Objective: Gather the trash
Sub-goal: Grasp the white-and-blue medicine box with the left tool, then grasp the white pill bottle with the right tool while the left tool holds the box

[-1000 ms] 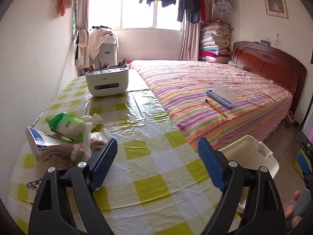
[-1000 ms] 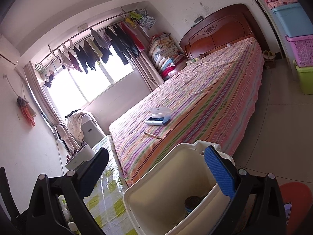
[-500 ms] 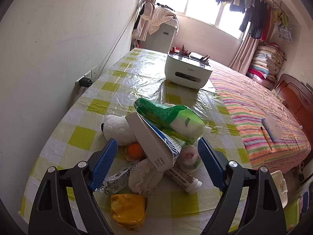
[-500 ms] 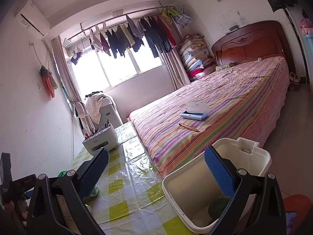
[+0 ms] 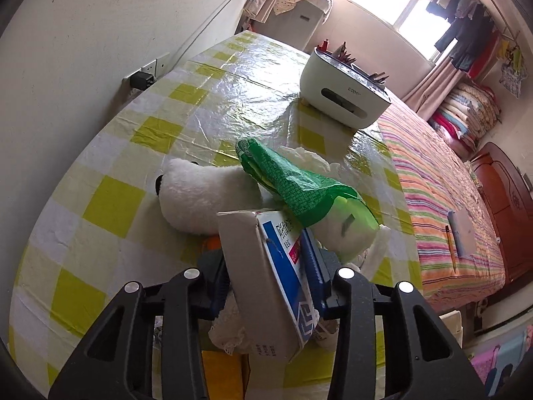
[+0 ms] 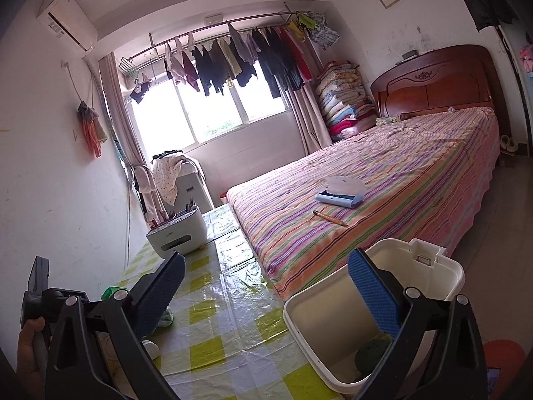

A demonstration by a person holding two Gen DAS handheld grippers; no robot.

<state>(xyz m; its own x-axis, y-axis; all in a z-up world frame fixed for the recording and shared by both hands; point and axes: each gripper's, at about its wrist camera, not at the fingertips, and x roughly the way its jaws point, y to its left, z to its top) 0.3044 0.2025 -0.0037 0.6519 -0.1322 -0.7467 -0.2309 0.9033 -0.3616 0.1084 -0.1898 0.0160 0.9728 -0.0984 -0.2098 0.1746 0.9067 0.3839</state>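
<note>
A flat grey cardboard box with a blue and white label (image 5: 266,276) is being squeezed between the blue pads of the left gripper (image 5: 266,270), whose jaws are closed tight on it. The box is being held tilted, over a heap of trash at the 6 o'clock end of the table with the yellow and white checked plastic cloth (image 5: 206,100). A green and white plastic bag (image 5: 299,193) is lying against the box at 1 o'clock. A fluffy white soft toy (image 5: 203,196) is lying just beside it at 11 o'clock. A small white lacy cloth (image 5: 230,326) is tucked under the box. A white organiser box with pencils in it (image 5: 343,93) is sitting well apart, at 12 o'clock.

The right gripper (image 6: 266,293) is being held with its jaws wide apart and nothing between them. A white plastic bin (image 6: 333,313) is standing beside the table, behind the right blue pad, at 4 o'clock. A bed with a striped sheet (image 6: 383,206) is seen at 1 o'clock.
</note>
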